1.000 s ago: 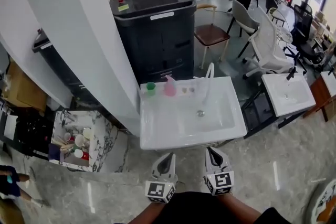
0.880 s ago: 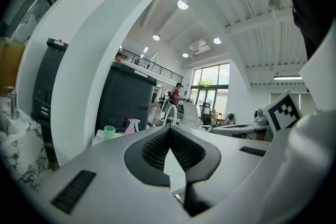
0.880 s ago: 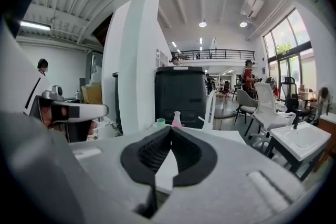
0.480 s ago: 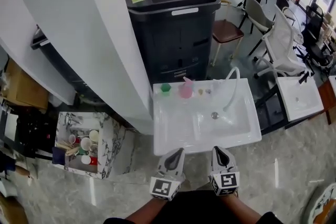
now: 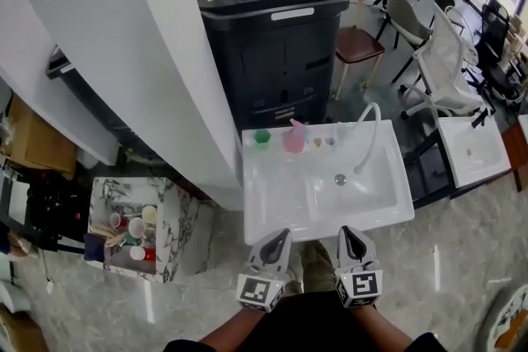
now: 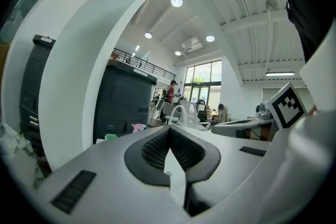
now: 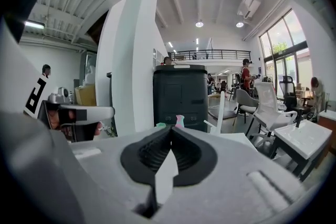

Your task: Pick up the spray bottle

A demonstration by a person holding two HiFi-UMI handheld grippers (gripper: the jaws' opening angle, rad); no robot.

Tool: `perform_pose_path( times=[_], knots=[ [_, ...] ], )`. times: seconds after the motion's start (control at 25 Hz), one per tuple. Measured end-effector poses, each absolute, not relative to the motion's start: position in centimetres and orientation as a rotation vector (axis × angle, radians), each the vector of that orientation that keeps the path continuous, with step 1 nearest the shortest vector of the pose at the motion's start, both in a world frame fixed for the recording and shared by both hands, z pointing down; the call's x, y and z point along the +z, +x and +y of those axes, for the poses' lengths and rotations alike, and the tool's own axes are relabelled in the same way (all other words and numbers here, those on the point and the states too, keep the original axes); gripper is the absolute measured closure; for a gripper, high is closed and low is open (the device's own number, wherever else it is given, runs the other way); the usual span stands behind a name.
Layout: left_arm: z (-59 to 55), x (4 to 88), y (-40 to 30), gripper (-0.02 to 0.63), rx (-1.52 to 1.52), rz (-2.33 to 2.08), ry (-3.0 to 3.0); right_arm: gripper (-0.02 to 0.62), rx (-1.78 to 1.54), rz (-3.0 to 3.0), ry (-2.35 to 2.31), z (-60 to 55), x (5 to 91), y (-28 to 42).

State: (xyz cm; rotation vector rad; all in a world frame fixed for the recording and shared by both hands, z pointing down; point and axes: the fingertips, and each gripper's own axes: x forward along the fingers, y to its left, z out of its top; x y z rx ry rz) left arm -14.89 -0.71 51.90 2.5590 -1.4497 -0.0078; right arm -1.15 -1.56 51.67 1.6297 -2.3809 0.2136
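Observation:
A pink spray bottle (image 5: 294,138) stands on the back ledge of a white sink (image 5: 280,206), right of a small green cup (image 5: 262,138). Both grippers hover side by side just short of the sink's front edge, well away from the bottle. The left gripper (image 5: 279,237) is shut with nothing in it, and so is the right gripper (image 5: 351,232). In the left gripper view the bottle (image 6: 138,127) is a small shape far beyond the closed jaws. The right gripper view shows the bottle (image 7: 179,121) just above its closed tips, also far off.
A white faucet hose (image 5: 370,136) arches over the basin at the back right. Behind the sink stands a large black machine (image 5: 276,29), with a white pillar (image 5: 140,53) to the left. A marble stand (image 5: 177,218) holds cups at the left; chairs (image 5: 359,45) and another sink (image 5: 474,148) are at the right.
Both grippers have come forward toward the sink's front edge, and the sink now lies closer and more central in the head view. Both stay shut.

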Motion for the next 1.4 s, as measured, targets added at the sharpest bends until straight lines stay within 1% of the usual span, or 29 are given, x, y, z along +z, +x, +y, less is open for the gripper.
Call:
perform_pose_path(
  times=[0.52,0.72,0.92,1.2,1.4],
  knots=[
    [-8.5,53.5,-14.9,0.591,0.066,-1.497,2.517,0.597,0.249,-2.439,1.615,-9.8,52.4,-1.7],
    [-12.3,54.3,-13.9,0.591,0.07,-1.512,2.508,0.597,0.338,-2.459,1.534,-13.6,53.7,-2.2],
    [-17.1,56.5,-12.9,0.589,0.105,-1.513,2.459,0.597,0.376,-2.474,1.497,-17.8,54.3,-1.7],
    [-23.9,60.4,-11.9,0.589,0.228,-1.56,2.413,0.597,0.458,-2.484,1.469,-23.6,56.0,-0.9],
    [-28.2,62.9,-11.5,0.589,0.267,-1.601,2.414,0.597,0.454,-2.534,1.4,-27.0,57.4,-1.4]
  ],
)
